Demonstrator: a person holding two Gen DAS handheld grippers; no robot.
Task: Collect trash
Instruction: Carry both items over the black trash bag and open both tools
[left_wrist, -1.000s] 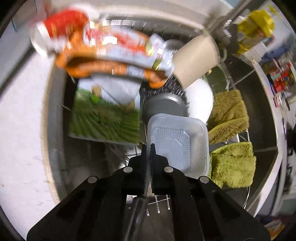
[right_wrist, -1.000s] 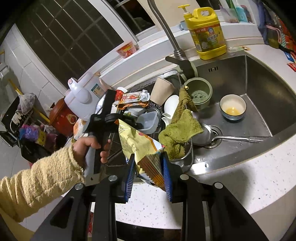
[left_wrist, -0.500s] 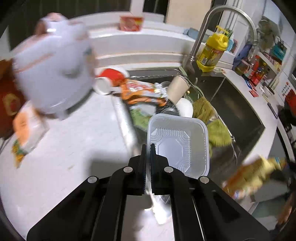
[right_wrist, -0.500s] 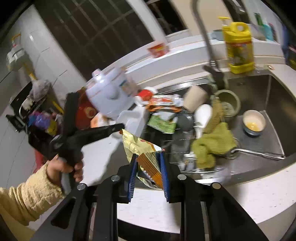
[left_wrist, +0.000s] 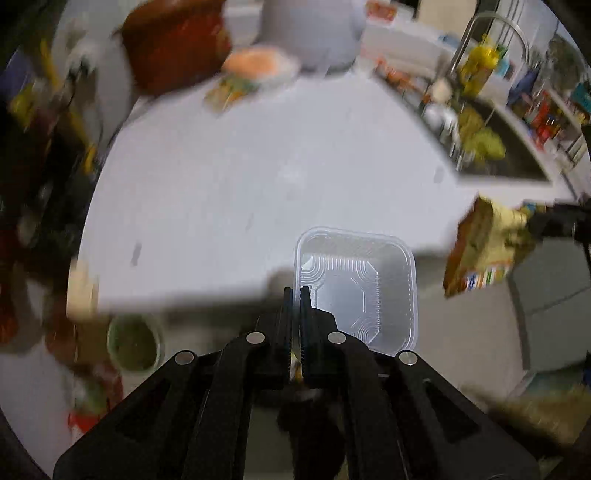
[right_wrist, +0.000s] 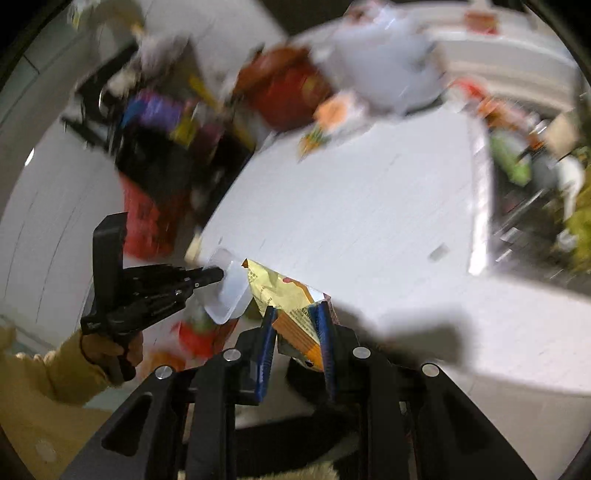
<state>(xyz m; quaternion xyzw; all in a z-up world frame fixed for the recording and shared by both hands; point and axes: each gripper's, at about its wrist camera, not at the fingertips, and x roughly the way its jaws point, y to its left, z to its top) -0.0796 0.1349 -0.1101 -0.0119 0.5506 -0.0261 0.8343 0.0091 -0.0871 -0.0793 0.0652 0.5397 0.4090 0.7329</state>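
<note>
My left gripper (left_wrist: 296, 291) is shut on the rim of a clear plastic food container (left_wrist: 364, 284) and holds it in the air off the front edge of the white counter (left_wrist: 258, 177). It also shows in the right wrist view (right_wrist: 218, 274) with the container (right_wrist: 231, 291). My right gripper (right_wrist: 297, 314) is shut on a yellow and orange snack wrapper (right_wrist: 286, 295), which also appears in the left wrist view (left_wrist: 484, 247). Both items hang close together. Both views are motion blurred.
A sink (left_wrist: 491, 147) full of dishes and green cloths sits far right, with a yellow soap bottle (left_wrist: 476, 70). A white rice cooker (right_wrist: 384, 66), a red pot (right_wrist: 288, 88) and a small packet (left_wrist: 232, 88) stand at the counter's back. Red and green rubbish (left_wrist: 133, 343) lies below the edge.
Both grippers have swung left and back from the sink to past the counter's front edge, carrying the container and the wrapper. The floor-level rubbish has come into view.
</note>
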